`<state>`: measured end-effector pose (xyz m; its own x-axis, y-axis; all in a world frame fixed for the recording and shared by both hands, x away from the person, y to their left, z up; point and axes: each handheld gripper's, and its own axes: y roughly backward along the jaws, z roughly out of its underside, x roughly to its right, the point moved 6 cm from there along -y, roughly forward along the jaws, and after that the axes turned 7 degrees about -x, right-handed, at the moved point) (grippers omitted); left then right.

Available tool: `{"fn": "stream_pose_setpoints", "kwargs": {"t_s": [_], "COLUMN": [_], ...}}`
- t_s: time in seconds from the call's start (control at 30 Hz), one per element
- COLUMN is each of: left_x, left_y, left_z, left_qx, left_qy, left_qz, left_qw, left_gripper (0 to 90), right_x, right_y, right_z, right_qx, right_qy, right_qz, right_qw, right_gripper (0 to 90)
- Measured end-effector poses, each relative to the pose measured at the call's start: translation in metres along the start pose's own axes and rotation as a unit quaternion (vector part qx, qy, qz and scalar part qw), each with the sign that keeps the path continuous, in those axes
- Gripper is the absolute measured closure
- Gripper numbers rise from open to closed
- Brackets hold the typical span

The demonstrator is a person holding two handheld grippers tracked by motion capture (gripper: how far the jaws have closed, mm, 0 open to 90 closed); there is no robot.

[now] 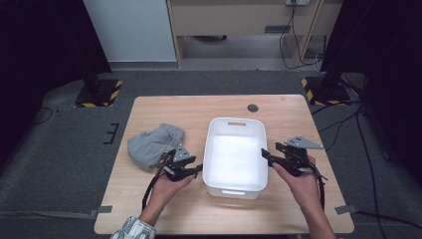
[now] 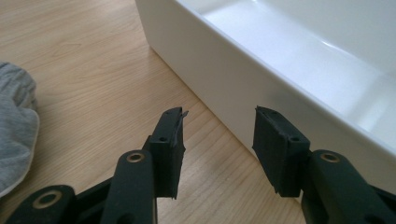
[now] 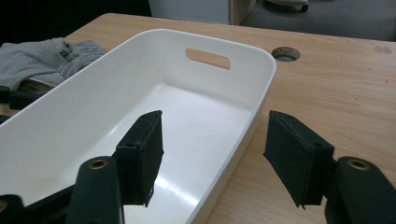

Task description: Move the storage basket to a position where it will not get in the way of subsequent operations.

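Nearest the high camera, at the bottom edge, a patterned sleeve (image 1: 133,230) covers the person's left forearm, which reaches up over the wooden table (image 1: 164,209). To the left, a crumpled grey cloth (image 1: 154,143) lies on the tabletop, well left of the white bin and just beyond the left gripper (image 1: 198,169). That gripper sits low over the table, its tips pointing right toward the bin's left wall and close to it. In the left gripper view its two black jaws stand spread with bare wood and the white wall showing in the gap; nothing is pinched, and the pads touch neither the bin nor the cloth, whose grey edge shows at the far left of that view.

In the middle stands the white bin (image 1: 211,149), a long rectangular tub with rounded corners and a slot handle in each short end. It rests flat on the table, a little right of centre, its long sides running away from the person. Beyond its far end a round cable hole (image 1: 253,107) is set in the tabletop.

On the right, the right gripper (image 1: 266,155) is held at the bin's right rim, pointing left. In the right gripper view its jaws are spread apart and straddle that rim without touching it: one jaw hangs over the inside of the bin, the other over the table outside it. They grip nothing.
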<state>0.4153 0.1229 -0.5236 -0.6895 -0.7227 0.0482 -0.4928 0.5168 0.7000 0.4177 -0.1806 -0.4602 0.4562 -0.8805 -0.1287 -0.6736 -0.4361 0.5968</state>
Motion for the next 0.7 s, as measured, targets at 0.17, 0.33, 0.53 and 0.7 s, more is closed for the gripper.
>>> {"fn": "stream_pose_setpoints", "kwargs": {"t_s": [0.17,0.33,0.53,0.7], "left_x": [0.000,0.005,0.005,0.009], "left_y": [0.001,-0.002,-0.002,-0.004], "left_z": [0.000,0.000,0.001,-0.001], "left_qx": [0.003,0.000,-0.001,-0.004], "left_qy": [0.002,-0.006,-0.004,-0.005], "left_qz": [0.004,0.003,0.000,-0.010], "left_qw": [1.0000,1.0000,1.0000,0.9999], "left_gripper": [52.6,52.8,52.8,53.8], "right_x": [-0.001,0.003,0.007,0.007], "right_y": [-0.016,-0.030,-0.042,-0.047], "right_z": [0.004,0.009,0.017,0.021], "right_qx": [-0.025,-0.045,-0.063,-0.069], "right_qy": [-0.001,-0.002,-0.008,-0.013], "right_qz": [0.004,0.025,0.035,0.037], "right_qw": [0.9997,0.9987,0.9974,0.9968], "right_gripper": [39.0,44.3,50.9,56.5]}}
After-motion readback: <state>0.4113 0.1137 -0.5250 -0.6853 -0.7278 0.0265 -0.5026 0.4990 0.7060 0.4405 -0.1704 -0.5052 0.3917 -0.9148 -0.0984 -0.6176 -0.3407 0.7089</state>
